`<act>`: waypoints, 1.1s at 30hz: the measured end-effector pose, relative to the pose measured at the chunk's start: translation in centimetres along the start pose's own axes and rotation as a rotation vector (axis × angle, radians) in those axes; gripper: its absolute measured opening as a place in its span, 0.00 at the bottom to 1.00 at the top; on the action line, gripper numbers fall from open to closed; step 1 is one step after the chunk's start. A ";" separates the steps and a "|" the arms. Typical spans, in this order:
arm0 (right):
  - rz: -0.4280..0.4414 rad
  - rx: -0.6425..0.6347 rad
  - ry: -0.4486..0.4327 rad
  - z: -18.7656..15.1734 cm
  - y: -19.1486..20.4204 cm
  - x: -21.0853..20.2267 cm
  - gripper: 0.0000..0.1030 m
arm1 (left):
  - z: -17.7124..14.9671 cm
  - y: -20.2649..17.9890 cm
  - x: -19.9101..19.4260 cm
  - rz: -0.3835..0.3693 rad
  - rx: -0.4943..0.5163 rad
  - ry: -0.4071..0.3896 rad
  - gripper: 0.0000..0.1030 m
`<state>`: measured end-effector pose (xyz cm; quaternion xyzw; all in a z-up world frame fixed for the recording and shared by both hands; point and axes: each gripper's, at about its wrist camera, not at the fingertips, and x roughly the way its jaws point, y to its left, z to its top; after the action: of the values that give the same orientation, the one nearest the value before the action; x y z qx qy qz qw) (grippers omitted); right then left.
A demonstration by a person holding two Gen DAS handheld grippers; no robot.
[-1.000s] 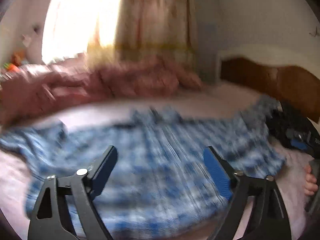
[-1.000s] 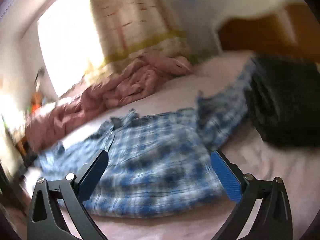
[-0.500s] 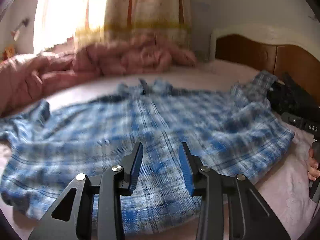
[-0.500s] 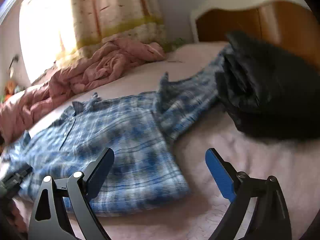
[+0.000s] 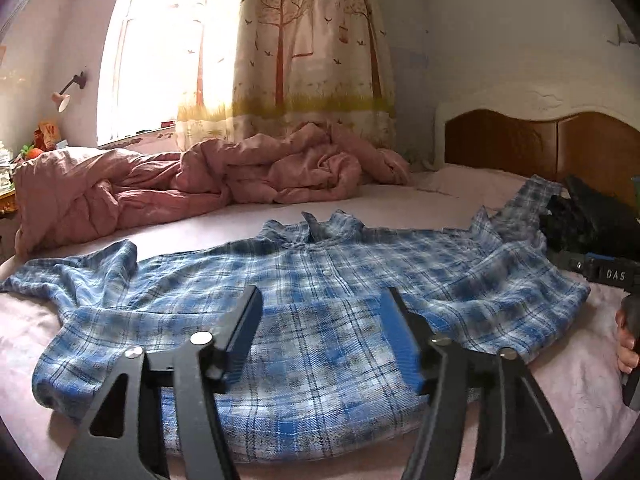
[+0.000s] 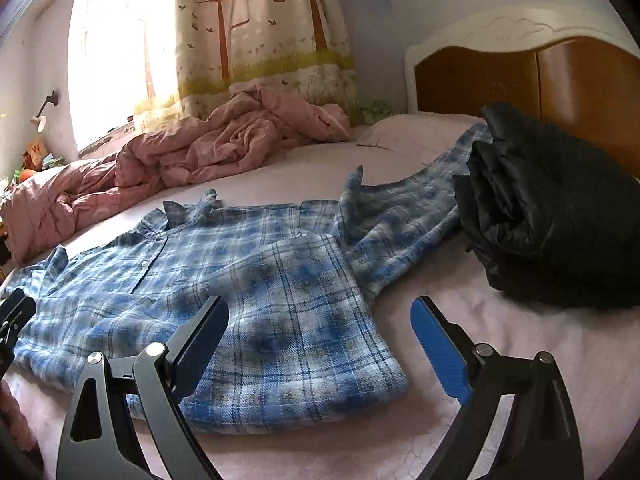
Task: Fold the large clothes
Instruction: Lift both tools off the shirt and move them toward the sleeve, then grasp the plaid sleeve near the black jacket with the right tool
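The left gripper [image 5: 320, 332] tilts slightly downward, its jaws opening with nothing pinched. The right gripper [image 6: 320, 344] gapes wide, empty, angled down.

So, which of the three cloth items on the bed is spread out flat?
The blue plaid shirt. The pink quilt lies crumpled by the window and the black garment is bundled near the headboard.

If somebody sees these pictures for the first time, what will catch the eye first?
Probably the blue plaid shirt, spread flat across the pink bed, buttons up. Next, the crumpled pink blanket heaped behind it under the bright window, and the dark folded garment by the headboard.
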<state>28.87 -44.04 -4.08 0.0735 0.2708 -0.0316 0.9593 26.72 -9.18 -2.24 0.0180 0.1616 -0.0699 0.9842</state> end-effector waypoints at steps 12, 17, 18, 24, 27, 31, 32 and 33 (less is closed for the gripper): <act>-0.001 -0.013 -0.019 0.0 0.7 -0.5 0.91 | -0.1 -0.6 -1.9 0.095 0.030 -0.094 1.00; -0.012 0.007 -0.047 0.3 0.2 -1.3 0.93 | -0.1 1.0 -1.7 0.121 -0.048 -0.079 1.00; -0.012 0.017 -0.051 0.4 -0.1 -1.6 0.93 | -0.1 1.2 -1.7 0.126 -0.055 -0.081 1.00; 0.022 0.070 -0.087 2.0 -2.7 -3.7 0.93 | -0.3 1.0 -1.9 0.150 -0.047 -0.089 1.00; -0.006 0.132 -0.090 2.7 -4.9 -3.9 0.93 | -0.4 0.9 -1.9 0.174 -0.047 -0.092 1.00; -0.058 0.202 -0.030 3.3 -7.0 -1.9 0.92 | -0.4 1.5 -1.8 0.200 -0.076 -0.079 1.00; -0.040 0.215 -0.010 3.5 -7.3 -1.2 0.89 | -0.4 1.7 -1.6 0.197 -0.083 -0.069 1.00; -0.013 0.236 0.025 3.8 -7.6 -0.1 0.87 | -0.2 1.9 -1.3 0.187 -0.089 -0.053 1.00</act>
<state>29.99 -52.11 -1.75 0.1848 0.2773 -0.0686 0.9403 25.72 -7.13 -2.02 -0.0124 0.1361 0.0289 0.9902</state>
